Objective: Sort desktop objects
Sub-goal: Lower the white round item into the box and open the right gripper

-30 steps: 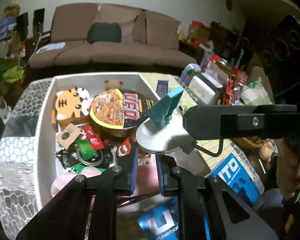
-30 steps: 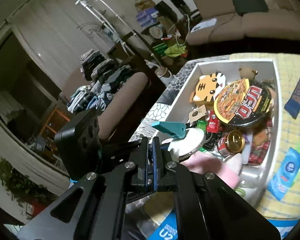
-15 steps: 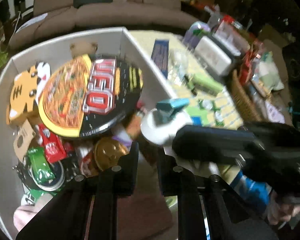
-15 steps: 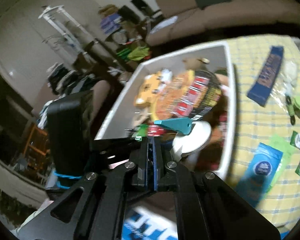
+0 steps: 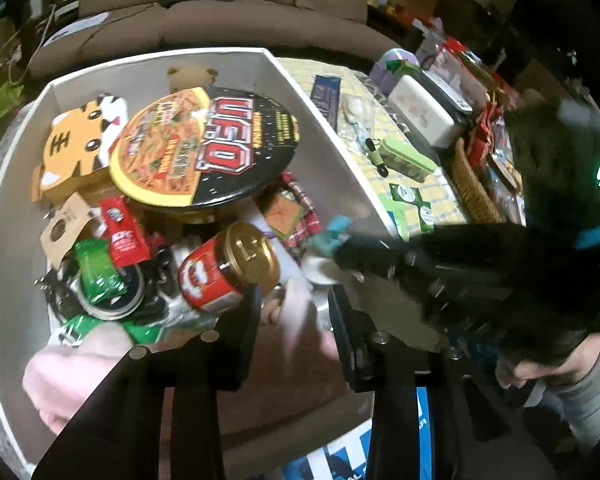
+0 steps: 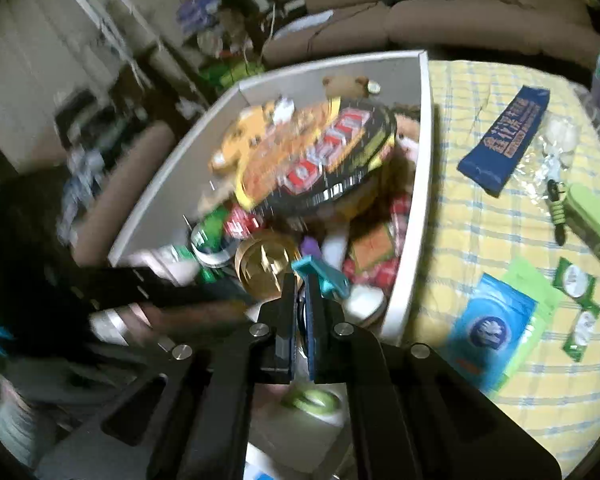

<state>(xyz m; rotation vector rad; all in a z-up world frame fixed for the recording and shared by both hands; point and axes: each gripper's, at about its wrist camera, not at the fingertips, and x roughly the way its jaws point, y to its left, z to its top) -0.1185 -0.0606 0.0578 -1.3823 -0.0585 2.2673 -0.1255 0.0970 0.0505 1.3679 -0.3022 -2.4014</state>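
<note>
A white box (image 5: 320,112) holds a UFO noodle bowl (image 5: 204,148), a tiger-shaped pack (image 5: 76,148), a red jar with a gold lid (image 5: 224,272), sachets and a pink plush (image 5: 80,364). My left gripper (image 5: 296,312) hovers low over the box's near end. Its jaws are opening, and only blurred pink and white stuff shows below the gap. My right gripper (image 6: 300,284) is shut on a white disc with a teal tab (image 6: 324,274), just inside the box's right wall (image 6: 424,160). From the left wrist it reaches in dark and blurred, with the teal tab (image 5: 336,232) at its tip.
Right of the box, a yellow checked cloth (image 6: 480,240) carries a dark blue packet (image 6: 504,140), a blue wipes pack (image 6: 492,328), a green case (image 6: 596,216) and small green sachets. A wicker basket (image 5: 472,188) and cluttered goods crowd the far right. A sofa (image 5: 220,20) stands behind.
Both grippers have dropped toward the box. The left jaws have parted from nearly shut. The right gripper has carried the disc down to the box's near right side.
</note>
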